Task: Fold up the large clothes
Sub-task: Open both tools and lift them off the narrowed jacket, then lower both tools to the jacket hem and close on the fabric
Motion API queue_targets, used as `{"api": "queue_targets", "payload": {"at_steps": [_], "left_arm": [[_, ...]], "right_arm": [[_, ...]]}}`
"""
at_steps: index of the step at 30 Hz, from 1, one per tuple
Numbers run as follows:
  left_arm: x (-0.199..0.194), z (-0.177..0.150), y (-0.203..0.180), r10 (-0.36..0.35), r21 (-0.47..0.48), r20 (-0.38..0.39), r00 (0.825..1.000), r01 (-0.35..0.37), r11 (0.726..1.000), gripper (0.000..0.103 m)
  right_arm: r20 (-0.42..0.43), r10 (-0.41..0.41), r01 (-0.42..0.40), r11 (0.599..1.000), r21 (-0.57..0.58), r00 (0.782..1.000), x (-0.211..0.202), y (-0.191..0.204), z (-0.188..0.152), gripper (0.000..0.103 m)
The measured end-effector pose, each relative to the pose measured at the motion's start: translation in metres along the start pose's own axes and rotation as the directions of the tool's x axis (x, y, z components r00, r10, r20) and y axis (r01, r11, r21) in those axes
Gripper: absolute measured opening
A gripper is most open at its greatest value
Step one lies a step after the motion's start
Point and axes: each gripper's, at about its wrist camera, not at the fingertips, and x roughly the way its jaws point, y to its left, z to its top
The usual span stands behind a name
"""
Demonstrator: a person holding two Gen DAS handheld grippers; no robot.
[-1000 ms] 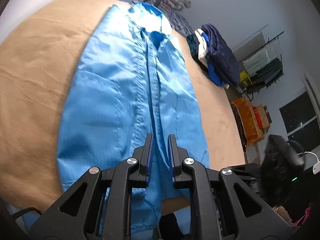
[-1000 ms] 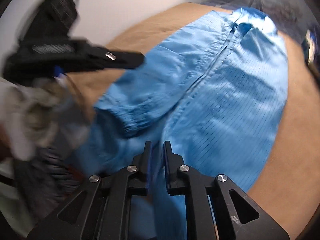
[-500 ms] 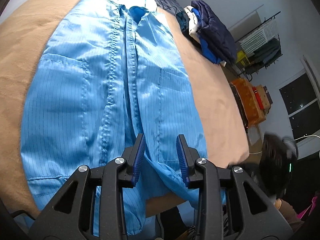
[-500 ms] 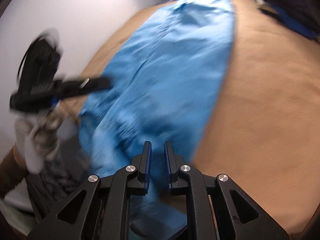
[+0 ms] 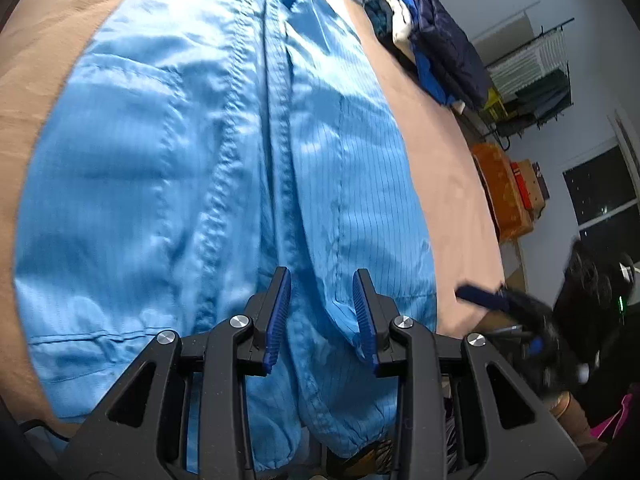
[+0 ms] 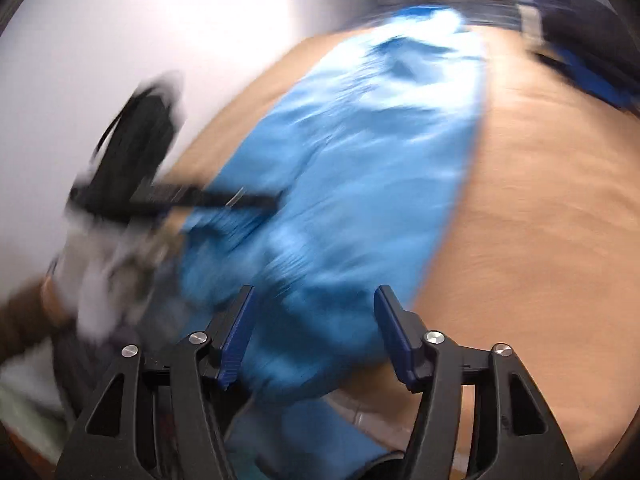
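A large light-blue striped coat (image 5: 192, 152) lies flat on the tan table (image 5: 448, 168), collar far, hem over the near edge. My left gripper (image 5: 322, 280) is open just above the coat's near right front panel, holding nothing. In the right wrist view, which is blurred, the coat (image 6: 360, 168) runs away from me and my right gripper (image 6: 314, 296) is open wide over its near hem, empty. The left gripper shows there as a dark blur (image 6: 192, 200) at the coat's left side; the right gripper shows blurred in the left view (image 5: 500, 300).
A pile of dark and white clothes (image 5: 432, 40) sits at the table's far right corner. Beyond the right edge are an orange box (image 5: 504, 188), a wire rack (image 5: 532, 76) and a window. A white wall (image 6: 120, 60) is on the left.
Both grippers opened: the left from nearly shut to open, the right from shut to wide open. The left camera moved closer over the coat; the right swung right.
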Motion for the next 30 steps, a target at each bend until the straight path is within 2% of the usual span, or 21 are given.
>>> {"api": "queue_targets", "payload": {"at_steps": [2, 4, 5, 6, 7, 8, 14, 15, 18, 20, 22, 24, 26, 28, 30], "left_arm": [[0.007, -0.002, -0.003, -0.001, 0.008, -0.018, 1.0, 0.001, 1.0, 0.031], [0.015, -0.003, -0.006, 0.005, 0.024, -0.038, 0.999, -0.004, 1.0, 0.031], [0.019, -0.002, -0.008, 0.013, 0.033, -0.043, 0.999, -0.012, 0.999, 0.029], [0.02, -0.003, -0.009, 0.013, 0.04, -0.047, 0.999, -0.011, 0.999, 0.02], [0.024, -0.003, -0.012, 0.012, 0.046, -0.056, 0.998, -0.009, 0.999, 0.015], [0.028, -0.004, -0.014, 0.015, 0.052, -0.065, 0.998, -0.011, 0.999, 0.01], [0.037, -0.011, -0.027, 0.053, 0.122, -0.071, 0.996, -0.045, 0.992, 0.008], [0.036, -0.011, -0.026, 0.053, 0.123, -0.071, 0.996, -0.044, 0.991, 0.008], [0.025, -0.011, -0.026, 0.036, 0.105, -0.075, 0.997, -0.028, 0.994, 0.009], [0.006, -0.01, -0.028, 0.007, 0.118, -0.06, 0.998, 0.001, 0.993, 0.009], [-0.017, -0.008, -0.029, -0.008, 0.149, -0.009, 1.0, 0.009, 0.989, 0.013], [-0.041, -0.004, -0.027, -0.005, 0.172, 0.063, 0.998, -0.006, 0.985, 0.025], [-0.06, 0.001, -0.019, 0.034, 0.181, 0.14, 0.99, -0.059, 0.982, 0.026], [-0.07, 0.007, -0.007, 0.078, 0.159, 0.176, 0.981, -0.106, 0.982, 0.026], [-0.075, 0.012, 0.01, 0.112, 0.109, 0.2, 0.973, -0.136, 0.985, 0.026]], "right_arm": [[-0.018, -0.038, 0.039, 0.996, 0.076, 0.999, 0.009, -0.017, 0.003, 0.061], [-0.056, -0.021, 0.028, 0.993, 0.118, 0.998, 0.023, -0.027, 0.001, 0.055], [-0.076, -0.003, 0.013, 0.992, 0.127, 0.997, 0.03, -0.027, -0.002, 0.04], [-0.095, 0.013, -0.001, 0.992, 0.128, 0.995, 0.033, -0.03, -0.004, 0.012], [-0.126, 0.025, -0.011, 0.993, 0.117, 0.992, 0.04, -0.027, -0.005, 0.004], [-0.127, -0.001, 0.013, 0.995, 0.095, 0.992, 0.042, -0.025, -0.006, 0.004], [-0.136, -0.12, 0.119, 0.993, -0.012, 0.983, 0.035, -0.011, -0.008, 0.002], [-0.144, -0.127, 0.122, 0.992, -0.038, 0.981, 0.036, -0.008, -0.01, 0.007], [-0.144, -0.1, 0.096, 0.995, -0.032, 0.985, 0.028, -0.008, -0.007, 0.009], [-0.08, -0.095, 0.091, 0.995, -0.047, 0.992, 0.01, -0.007, 0.0, 0.01], [0.014, -0.064, 0.065, 0.997, -0.042, 0.998, -0.01, -0.009, 0.012, 0.01], [0.138, -0.058, 0.064, 0.997, -0.038, 0.989, -0.024, -0.01, 0.029, 0.01], [0.21, -0.092, 0.106, 0.993, -0.054, 0.973, -0.018, -0.008, 0.043, 0.01], [0.234, -0.133, 0.156, 0.985, -0.079, 0.963, -0.005, -0.005, 0.059, 0.01], [0.215, -0.161, 0.187, 0.976, -0.108, 0.963, 0.017, -0.001, 0.075, 0.01]]}}
